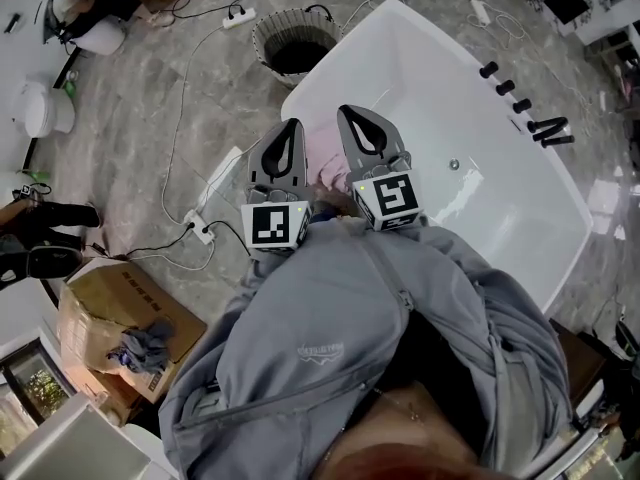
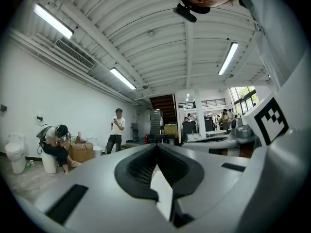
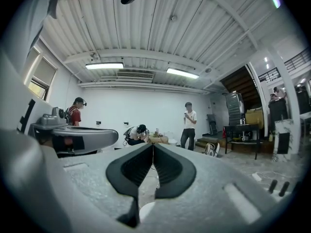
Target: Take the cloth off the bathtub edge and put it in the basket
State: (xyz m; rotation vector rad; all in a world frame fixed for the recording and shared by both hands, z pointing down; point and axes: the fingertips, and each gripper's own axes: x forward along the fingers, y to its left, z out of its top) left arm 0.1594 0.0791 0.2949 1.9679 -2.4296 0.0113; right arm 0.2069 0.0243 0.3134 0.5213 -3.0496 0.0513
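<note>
The cloth (image 1: 325,160) is lying on the tub (image 1: 450,88) rim between the left gripper (image 1: 292,126) and the right gripper (image 1: 349,117). Both are pointing level, jaws pressed together and empty. The basket (image 1: 264,40) is standing just ahead of them on the floor, with cables (image 1: 185,88) trailing beside it.
</note>
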